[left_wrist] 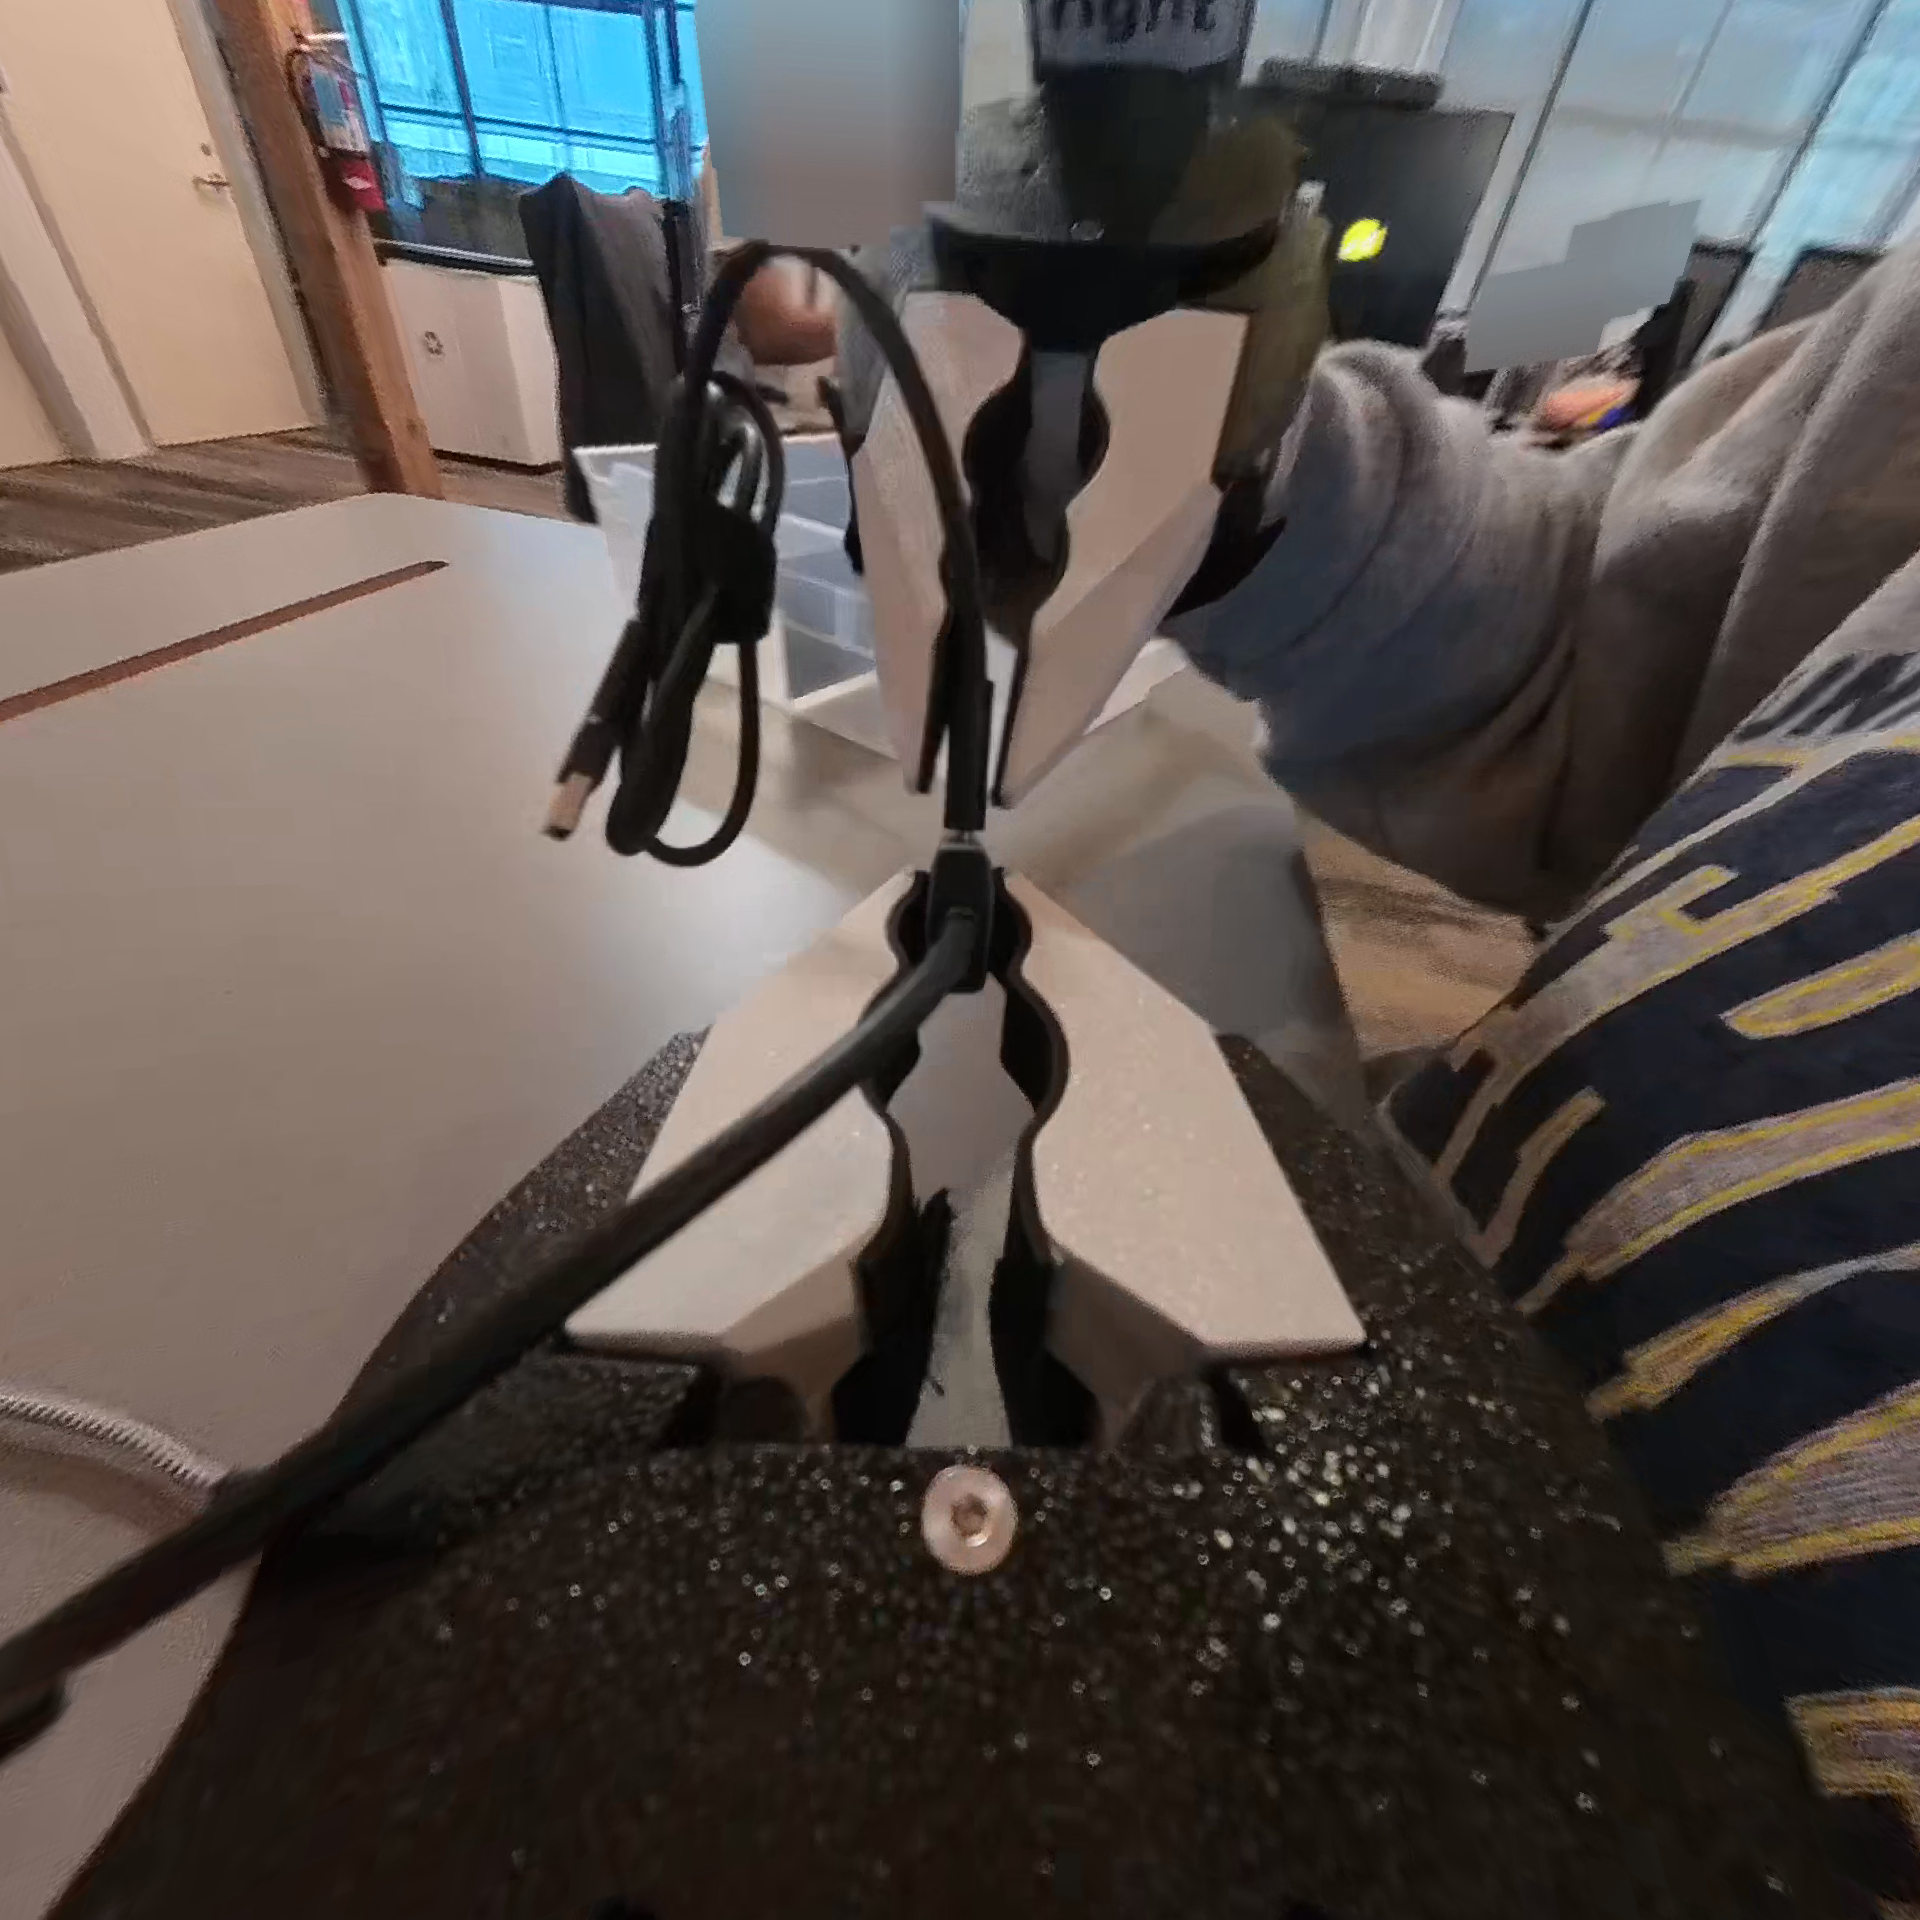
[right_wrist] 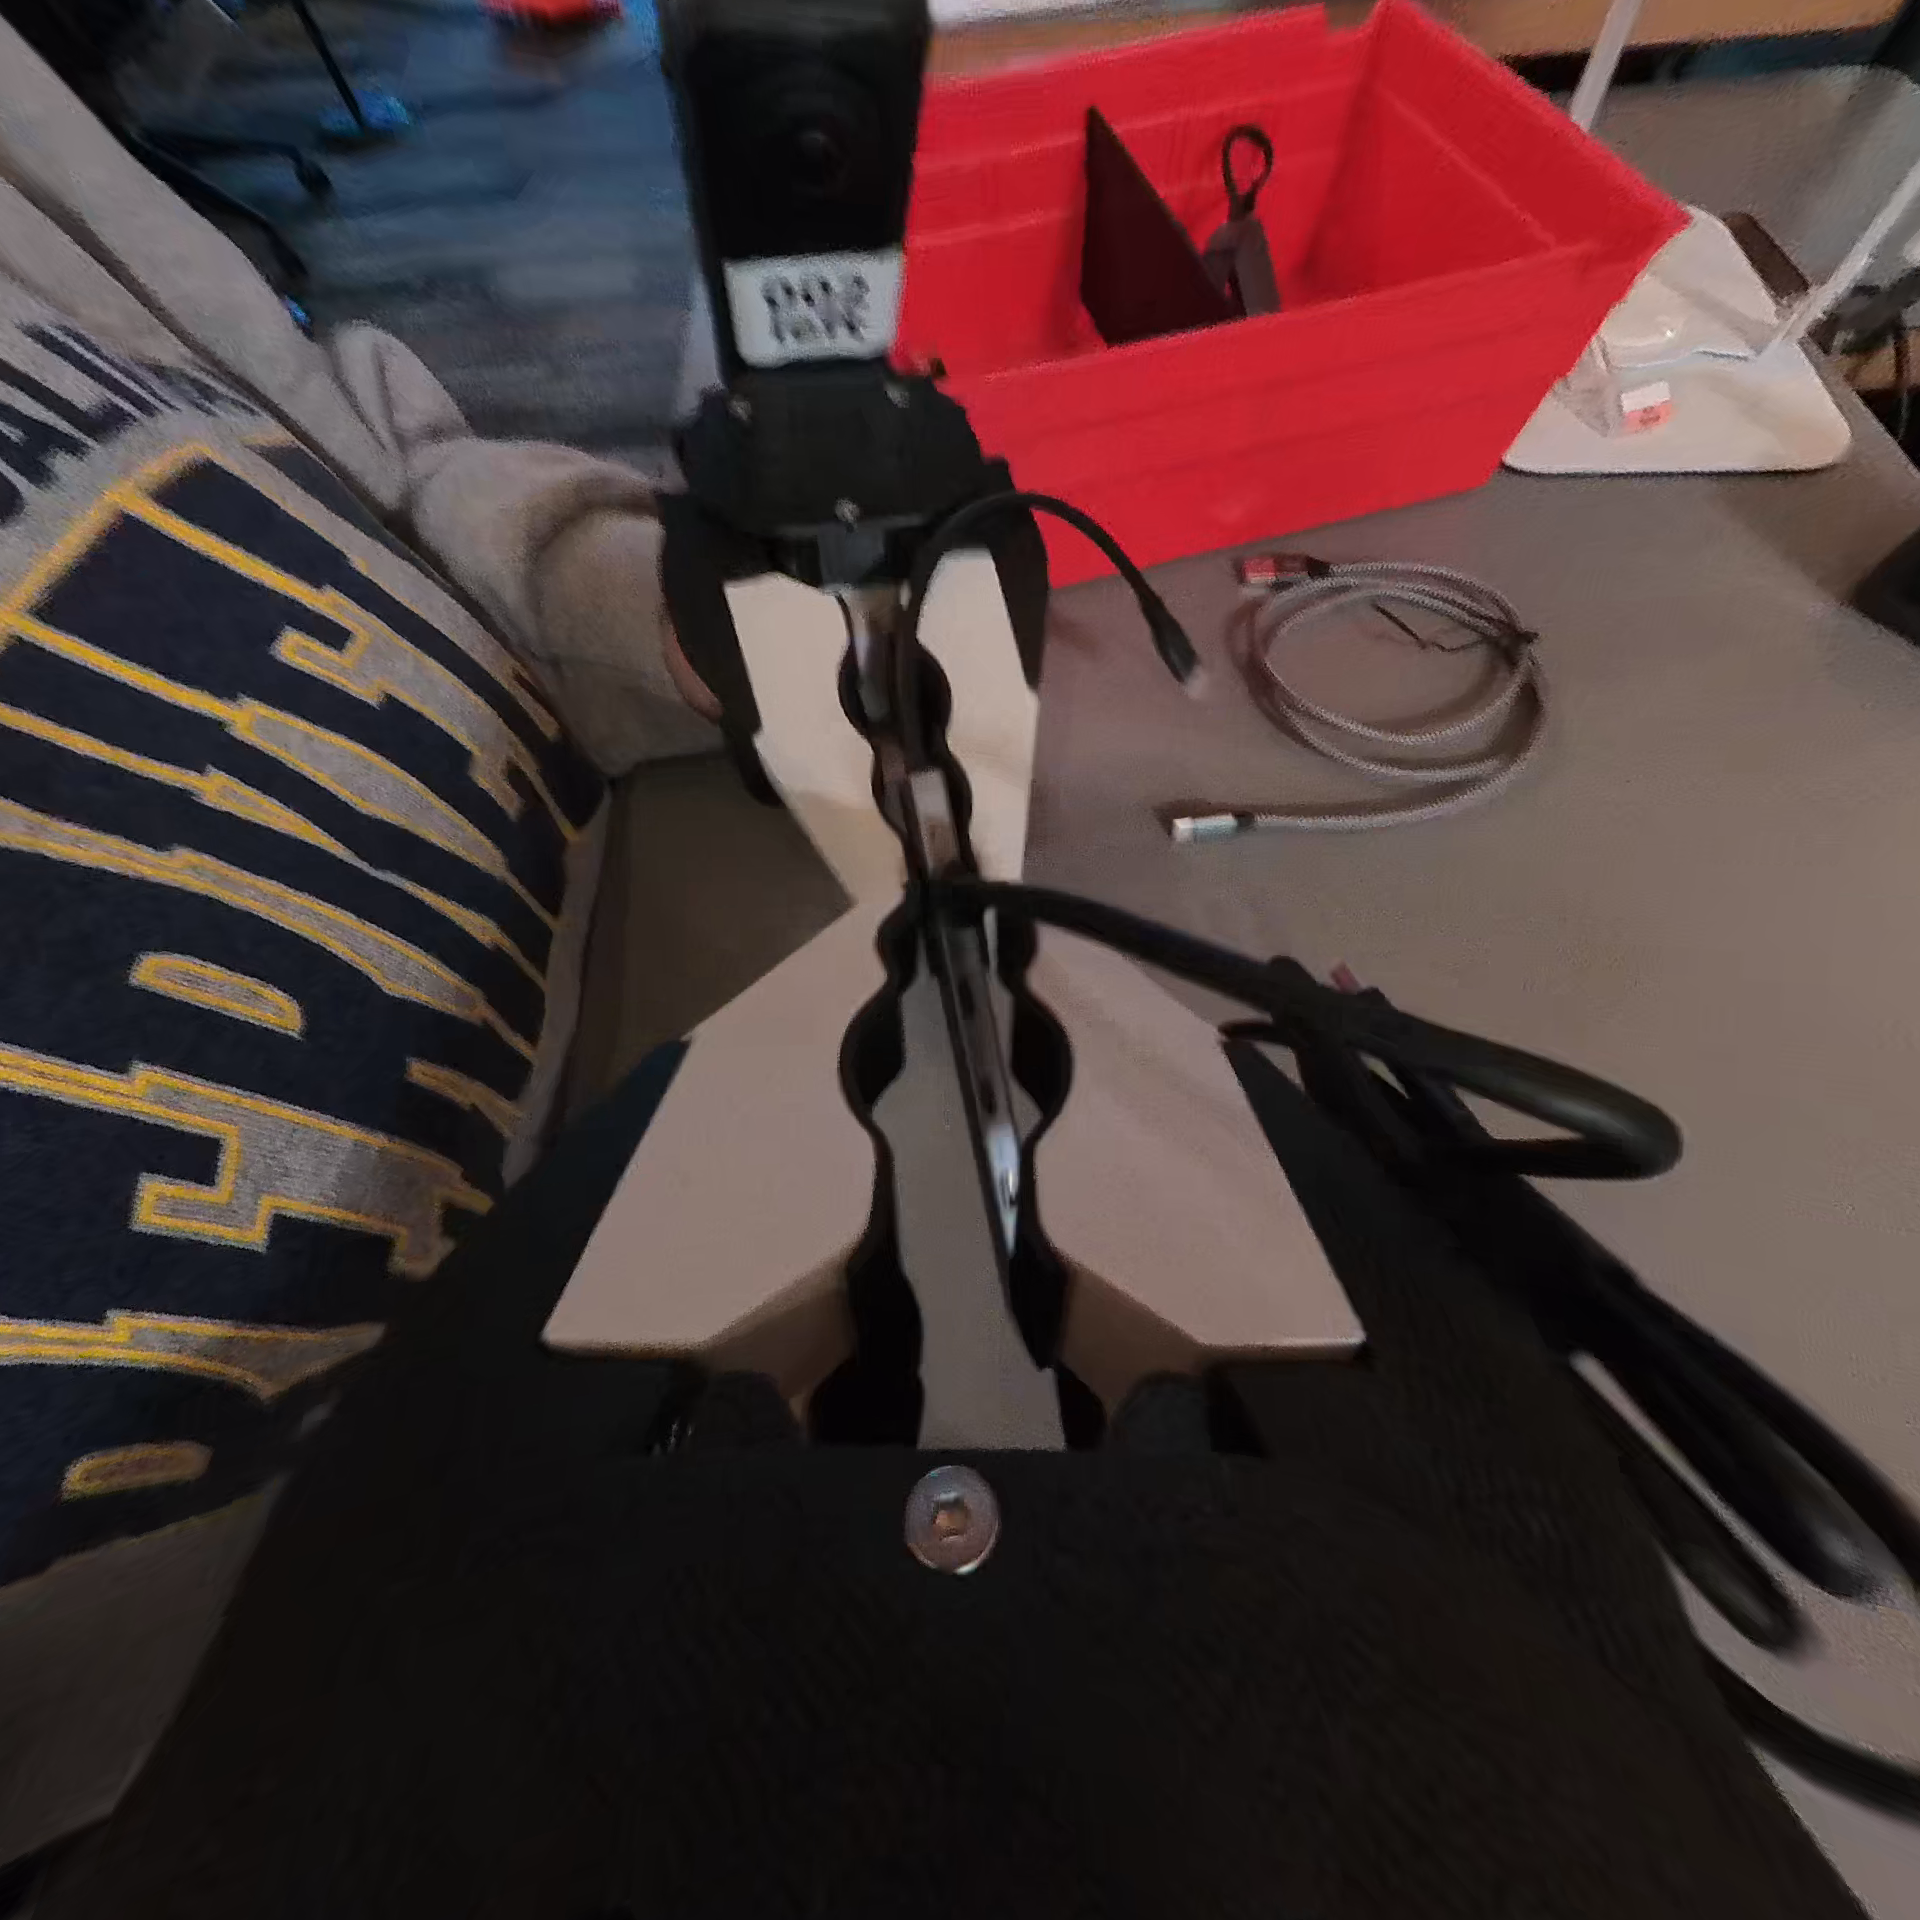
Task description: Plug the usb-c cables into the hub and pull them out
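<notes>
Left gripper (left_wrist: 956, 883), closed on a black cable plug (left_wrist: 961, 904). Directly beyond it, tip to tip, the right gripper (left_wrist: 956, 784) clamps the slim hub (right_wrist: 977, 1060), its bundled black cable (left_wrist: 696, 623) dangling left. Farther off, a braided cable (right_wrist: 1392, 717) lies coiled before a red bin (right_wrist: 1247, 416).

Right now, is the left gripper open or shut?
Shut: the left gripper pinches the black cable plug at its tips, with no gap beside it.
</notes>
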A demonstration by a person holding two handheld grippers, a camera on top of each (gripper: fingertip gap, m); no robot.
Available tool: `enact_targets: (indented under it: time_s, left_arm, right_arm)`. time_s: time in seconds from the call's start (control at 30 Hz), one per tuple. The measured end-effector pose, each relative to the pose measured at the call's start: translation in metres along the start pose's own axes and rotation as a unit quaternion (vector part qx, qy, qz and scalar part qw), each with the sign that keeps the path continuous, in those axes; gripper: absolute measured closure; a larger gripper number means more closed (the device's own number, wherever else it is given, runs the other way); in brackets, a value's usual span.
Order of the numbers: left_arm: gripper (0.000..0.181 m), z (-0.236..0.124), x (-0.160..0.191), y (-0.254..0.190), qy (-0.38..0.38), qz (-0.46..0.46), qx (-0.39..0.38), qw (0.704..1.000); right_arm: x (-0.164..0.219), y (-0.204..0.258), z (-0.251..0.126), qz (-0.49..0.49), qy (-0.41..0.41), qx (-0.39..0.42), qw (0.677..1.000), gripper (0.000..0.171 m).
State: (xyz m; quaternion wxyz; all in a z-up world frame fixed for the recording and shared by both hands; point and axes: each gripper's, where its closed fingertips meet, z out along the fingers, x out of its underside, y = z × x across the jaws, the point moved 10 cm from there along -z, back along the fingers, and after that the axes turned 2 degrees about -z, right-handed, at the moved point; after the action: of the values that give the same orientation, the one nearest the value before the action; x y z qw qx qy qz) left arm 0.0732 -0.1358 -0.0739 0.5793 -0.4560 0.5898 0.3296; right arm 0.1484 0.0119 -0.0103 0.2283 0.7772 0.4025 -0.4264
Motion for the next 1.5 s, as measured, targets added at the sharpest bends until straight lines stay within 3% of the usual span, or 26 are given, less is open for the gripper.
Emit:
enact_targets:
  time_s: [0.07, 0.23, 0.33, 0.43, 0.53, 0.7, 0.9, 1.1, 1.13, 1.2, 1.27, 1.37, 1.5]
  left_arm:
    - [0.174, -0.007, 0.006, -0.001, 0.012, 0.02, -0.04, 0.999]
    - [0.174, -0.02, 0.021, -0.018, 0.011, 0.078, -0.034, 0.996]
    - [0.174, -0.021, 0.021, -0.025, -0.004, 0.101, -0.014, 0.995]
    - [0.174, -0.019, 0.021, -0.027, -0.01, 0.106, 0.002, 0.994]
    - [0.174, -0.021, 0.021, -0.027, -0.015, 0.104, 0.016, 0.994]
    - [0.174, -0.023, 0.022, -0.028, -0.012, 0.113, 0.023, 0.993]
    - [0.173, -0.028, 0.021, -0.025, -0.012, 0.117, 0.015, 0.993]
    - [0.174, -0.029, 0.019, -0.022, -0.019, 0.112, 0.016, 0.993]
    - [0.174, -0.03, 0.019, -0.022, -0.02, 0.111, 0.016, 0.993]
    - [0.174, -0.03, 0.019, -0.022, -0.02, 0.109, 0.016, 0.994]
    - [0.174, -0.03, 0.019, -0.022, -0.021, 0.111, 0.01, 0.994]
    - [0.174, -0.033, 0.018, -0.019, -0.027, 0.109, -0.016, 0.994]
    - [0.174, -0.039, 0.016, -0.011, -0.034, 0.109, -0.1, 0.988]
  right_arm:
    - [-0.001, 0.006, -0.012, -0.031, 0.027, 0.021, 0.999, 0.142]
    - [-0.03, 0.018, -0.072, -0.108, -0.028, 0.049, 0.993, 0.144]
    - [-0.056, -0.006, -0.076, -0.13, -0.054, 0.11, 0.984, 0.145]
    - [-0.063, -0.041, -0.029, -0.167, 0.041, 0.097, 0.98, 0.144]
    - [-0.049, -0.065, 0.035, -0.275, 0.141, 0.024, 0.951, 0.144]
    - [-0.029, -0.093, 0.114, -0.367, 0.201, -0.101, 0.902, 0.143]
    - [-0.014, -0.113, 0.162, -0.401, 0.323, -0.19, 0.836, 0.14]
    - [-0.017, -0.124, 0.179, -0.366, 0.369, -0.238, 0.82, 0.144]
    - [-0.017, -0.123, 0.179, -0.369, 0.367, -0.24, 0.819, 0.144]
    - [-0.017, -0.121, 0.179, -0.36, 0.361, -0.242, 0.826, 0.164]
    - [-0.015, -0.122, 0.176, -0.341, 0.37, -0.225, 0.834, 0.168]
    - [-0.016, -0.128, 0.157, -0.303, 0.364, -0.158, 0.866, 0.169]
    - [-0.024, -0.13, 0.103, -0.246, 0.319, -0.023, 0.915, 0.169]
